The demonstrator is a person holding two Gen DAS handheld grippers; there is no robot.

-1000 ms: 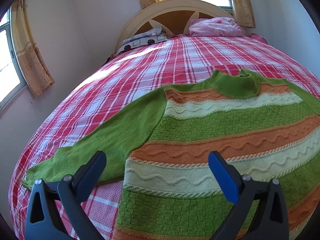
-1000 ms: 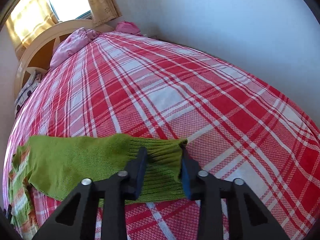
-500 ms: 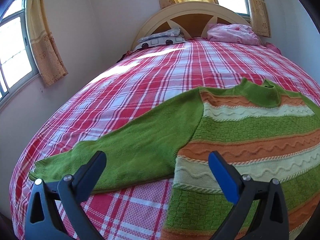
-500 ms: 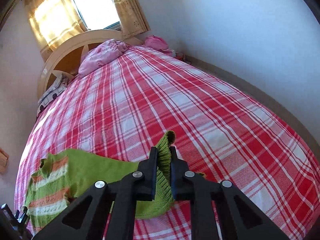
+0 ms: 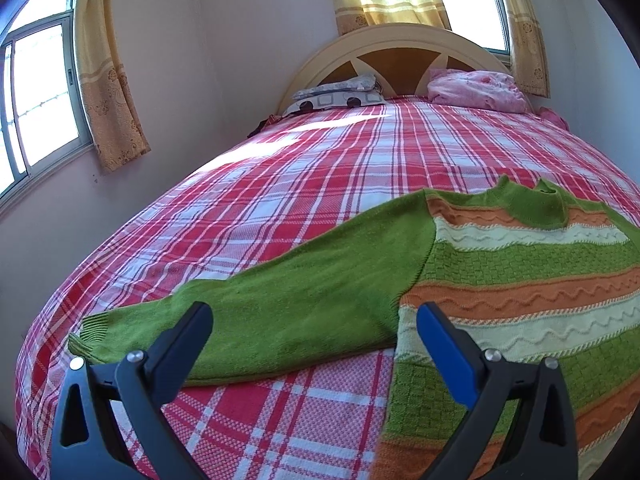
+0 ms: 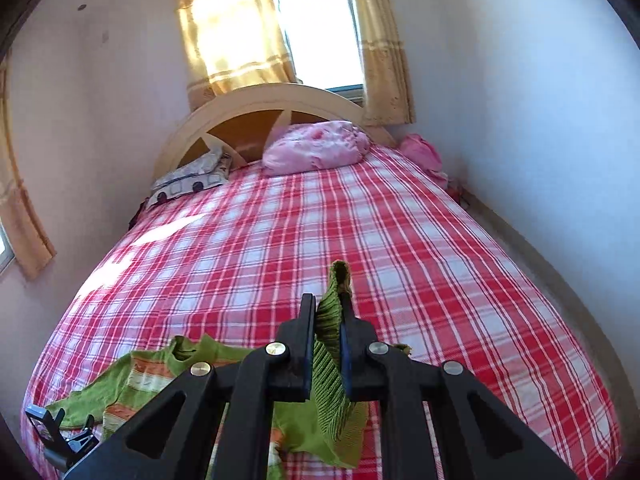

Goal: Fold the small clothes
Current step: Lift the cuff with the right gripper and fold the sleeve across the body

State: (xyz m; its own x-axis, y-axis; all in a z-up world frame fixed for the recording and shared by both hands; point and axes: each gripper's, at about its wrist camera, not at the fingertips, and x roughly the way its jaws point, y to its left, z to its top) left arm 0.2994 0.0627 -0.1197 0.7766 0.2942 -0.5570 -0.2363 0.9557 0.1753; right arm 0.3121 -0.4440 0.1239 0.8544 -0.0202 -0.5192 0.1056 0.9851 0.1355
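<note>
a red-and-white plaid bedspread covers a bed set against a pale wall, its arched headboard under a window hung with yellow curtains. a pink pillow and a patterned pillow lie at the head. a green striped sweater lies flat on the spread, one sleeve stretched out below the left gripper, whose jaws are spread wide. the right gripper pinches the other sleeve's cuff, lifted off the bed.

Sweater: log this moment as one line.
right tool: shut on cuff, lifted | left tool: open over other sleeve | sweater: flat on bed
</note>
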